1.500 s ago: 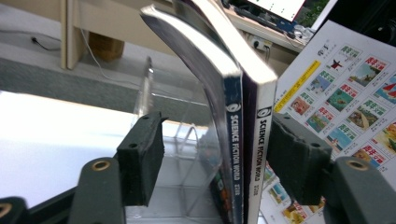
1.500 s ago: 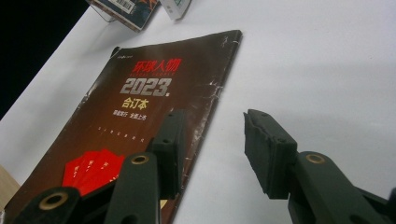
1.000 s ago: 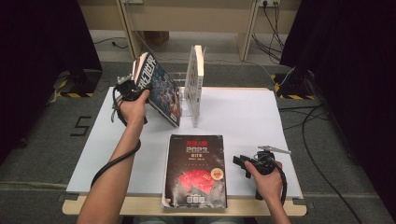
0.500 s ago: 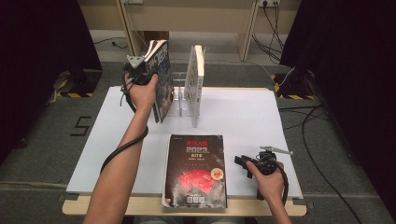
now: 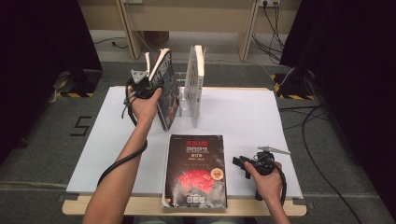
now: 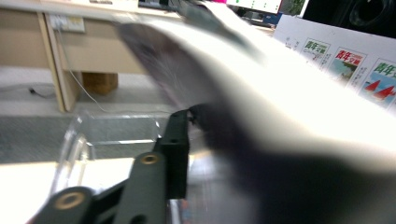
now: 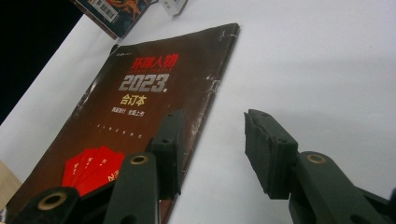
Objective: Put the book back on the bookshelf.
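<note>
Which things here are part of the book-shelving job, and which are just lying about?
In the job: left gripper, jaws just opening beside the dark upright book; clear book stand; white book already in it.

Lying about: flat 2023 book; right gripper, open and idle.

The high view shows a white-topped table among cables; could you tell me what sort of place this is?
Probably a lab recording station: white table, dark curtains, floor cables.

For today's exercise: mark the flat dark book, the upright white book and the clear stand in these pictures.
flat dark book (image 5: 196,172), high view, middle of its front cover.
upright white book (image 5: 195,84), high view, its printed cover.
clear stand (image 6: 93,140), left gripper view, its transparent wall.
</note>
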Available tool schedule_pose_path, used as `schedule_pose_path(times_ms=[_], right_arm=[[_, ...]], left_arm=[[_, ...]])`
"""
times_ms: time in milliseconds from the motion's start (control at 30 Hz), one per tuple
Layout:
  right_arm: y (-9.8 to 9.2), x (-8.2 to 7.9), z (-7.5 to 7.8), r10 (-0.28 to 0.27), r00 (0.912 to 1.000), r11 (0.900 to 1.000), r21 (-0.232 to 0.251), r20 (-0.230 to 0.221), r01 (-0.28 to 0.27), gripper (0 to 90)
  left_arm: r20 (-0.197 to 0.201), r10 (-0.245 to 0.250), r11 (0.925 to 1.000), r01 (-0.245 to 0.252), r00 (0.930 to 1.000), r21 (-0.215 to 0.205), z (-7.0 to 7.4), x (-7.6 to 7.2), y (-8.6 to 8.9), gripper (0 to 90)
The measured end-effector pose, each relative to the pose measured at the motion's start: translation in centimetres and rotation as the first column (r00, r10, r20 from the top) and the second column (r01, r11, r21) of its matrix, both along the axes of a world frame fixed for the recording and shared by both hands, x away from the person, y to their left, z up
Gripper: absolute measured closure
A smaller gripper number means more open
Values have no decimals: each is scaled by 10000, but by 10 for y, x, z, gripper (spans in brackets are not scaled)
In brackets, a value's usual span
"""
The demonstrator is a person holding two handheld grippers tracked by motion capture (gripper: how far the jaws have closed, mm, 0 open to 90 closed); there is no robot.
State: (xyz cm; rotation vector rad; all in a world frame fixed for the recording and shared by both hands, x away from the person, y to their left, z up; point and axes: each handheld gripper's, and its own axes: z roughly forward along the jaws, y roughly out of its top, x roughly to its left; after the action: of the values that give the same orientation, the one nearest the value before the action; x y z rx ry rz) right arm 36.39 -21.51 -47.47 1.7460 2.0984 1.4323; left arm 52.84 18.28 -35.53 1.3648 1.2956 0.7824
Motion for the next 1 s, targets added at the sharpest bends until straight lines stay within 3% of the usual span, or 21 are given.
schedule_pose_path(times_ms=[133, 267, 333, 433, 633, 800, 1000], right_arm=[[0, 1, -1, 4, 10000, 10000, 41, -60, -4, 580], [0, 1, -2, 47, 9999, 10000, 44, -143, -46, 577], [-1, 1, -2, 54, 9997, 9999, 128, -223, -51, 574], [-2, 1, -3, 61, 9995, 9998, 178, -317, -55, 571], [-2, 1, -4, 119, 9991, 9997, 215, -404, -111, 570], [-4, 1, -2, 59, 9994, 9996, 268, -341, -50, 571], [-5, 2, -2, 35, 9997, 9995, 317, -243, -27, 573]], left_arm=[[20, 152, 9993, -151, 9999, -350, -2, 1, -1, 578], [8, 214, 9995, -214, 9998, -220, -2, 6, -5, 614], [-123, 439, 9990, -440, 9990, -55, -1, 8, -8, 652], [-341, 508, 9986, -512, 9981, -134, 1, 9, -11, 730], [-467, 68, 9996, -56, 9989, 261, 4, 10, -18, 758], [-596, 55, 9992, -32, 9982, 387, 11, 19, -15, 760], [-256, 256, 9961, -233, 9993, 846, 27, 32, -11, 762]])
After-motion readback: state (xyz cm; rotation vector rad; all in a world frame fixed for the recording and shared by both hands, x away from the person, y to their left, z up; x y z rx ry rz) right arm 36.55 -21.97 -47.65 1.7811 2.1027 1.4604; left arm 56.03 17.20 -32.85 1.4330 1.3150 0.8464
